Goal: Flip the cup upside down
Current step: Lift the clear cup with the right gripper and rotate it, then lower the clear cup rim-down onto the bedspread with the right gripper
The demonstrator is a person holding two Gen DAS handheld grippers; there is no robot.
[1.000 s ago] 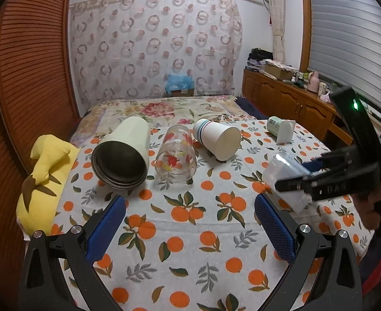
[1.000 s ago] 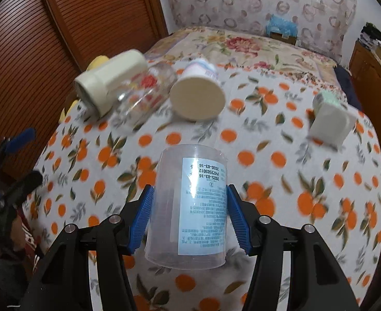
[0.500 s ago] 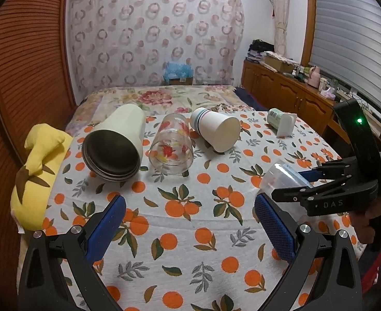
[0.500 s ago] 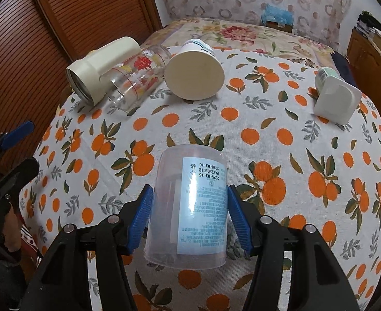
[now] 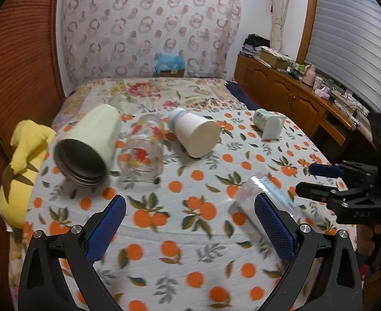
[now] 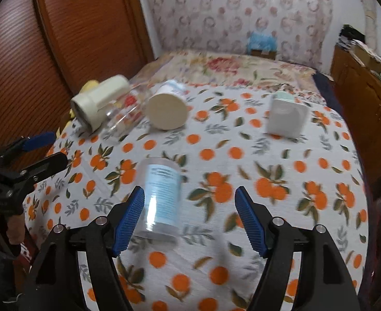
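The clear plastic cup [image 6: 162, 197] with a pale blue printed label stands on the orange-print tablecloth [image 6: 281, 181], at about 11 o'clock from the right gripper [image 6: 190, 217], whose blue pads gape wide with nothing between them; the cup sits just beside the left pad, probably just let go. Motion blur hides which end is up, so the flip cannot be confirmed. The left gripper [image 5: 190, 228] hovers wide open and empty. Toward 12 o'clock lie a cream tumbler [image 5: 89, 145], a painted glass [image 5: 142, 155] and a paper cup [image 5: 195, 134], and at 1 o'clock a white-capped container [image 5: 268, 124].
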